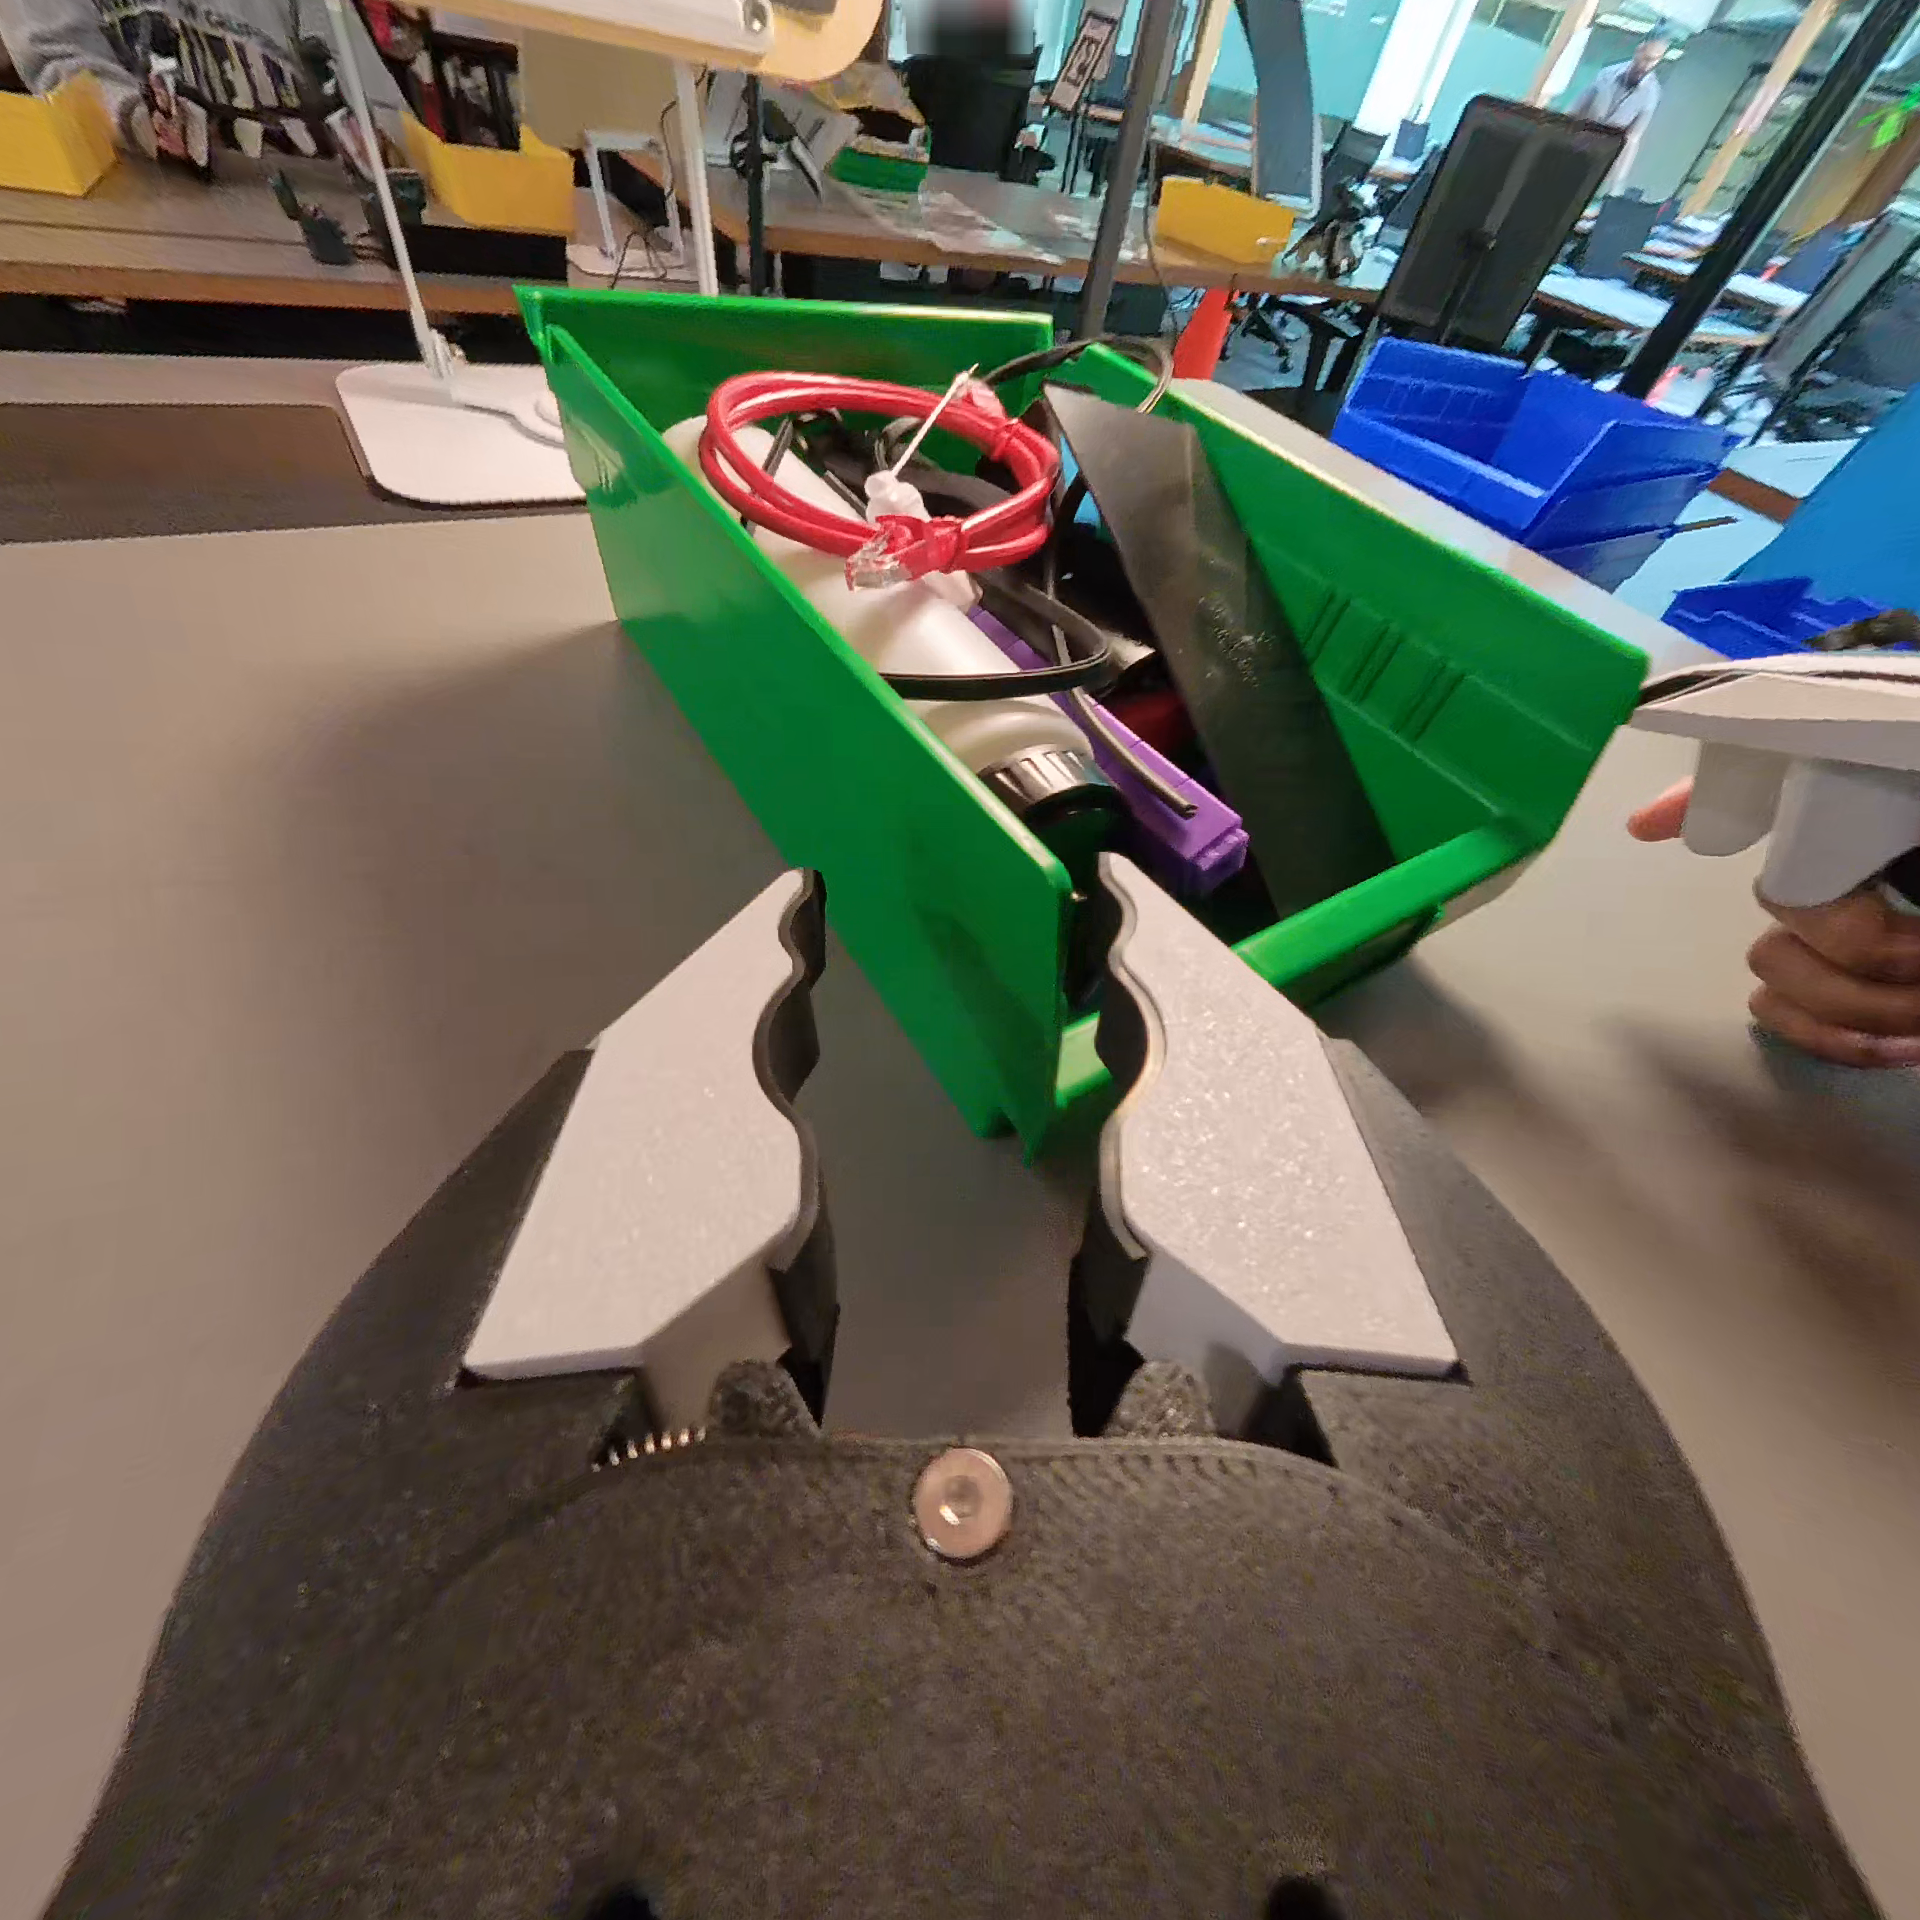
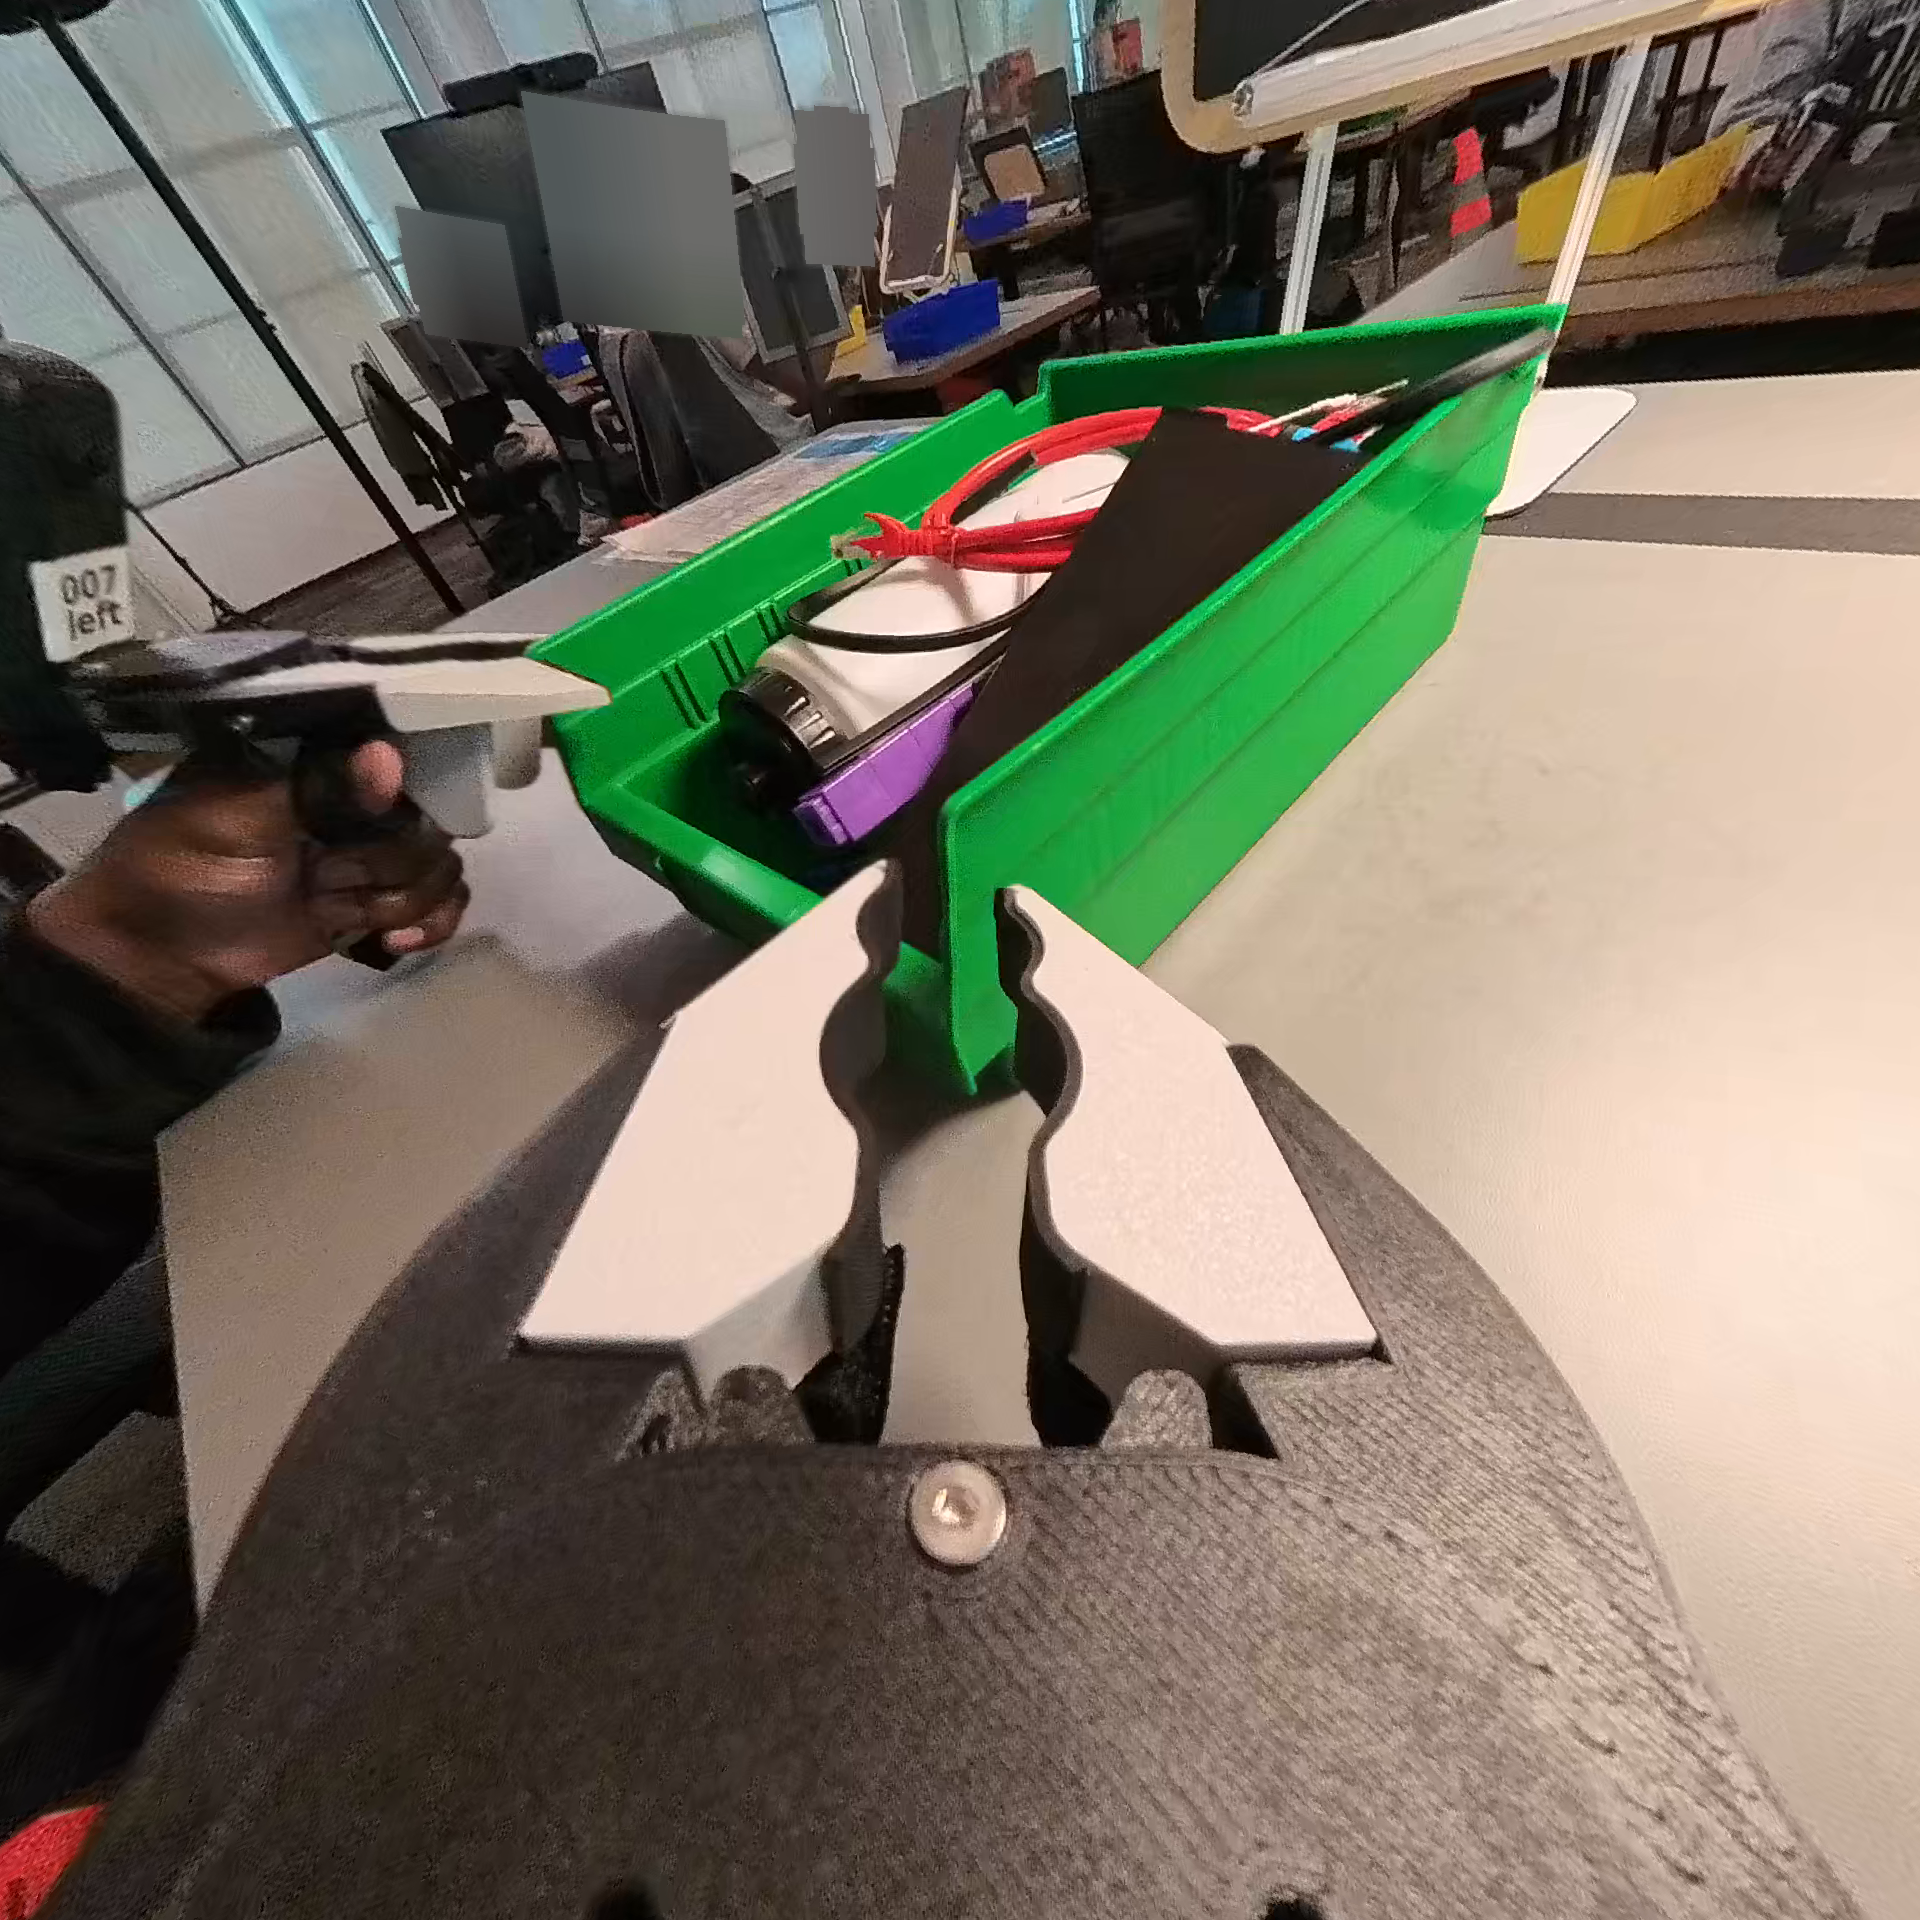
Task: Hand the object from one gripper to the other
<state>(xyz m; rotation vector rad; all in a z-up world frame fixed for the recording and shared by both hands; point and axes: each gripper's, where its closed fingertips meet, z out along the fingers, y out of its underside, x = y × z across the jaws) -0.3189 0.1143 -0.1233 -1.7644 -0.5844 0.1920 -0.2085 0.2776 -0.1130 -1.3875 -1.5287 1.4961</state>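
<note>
Blue bins (image 1: 1538, 457) bkgd right; white lamp base (image 1: 447, 436) on grey table (image 1: 260, 831).

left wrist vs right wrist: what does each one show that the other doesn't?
Only left wrist: two blue plastic bins beyond the table, and a clear needle-like nozzle lying across the cable.

Only right wrist: the person's hand wrapped fully around the left claw's handle.

Both: green plastic bin holding a coiled red cable, white bottle with black cap, purple plastic block and black flat sheet; both claws open, empty.
</note>
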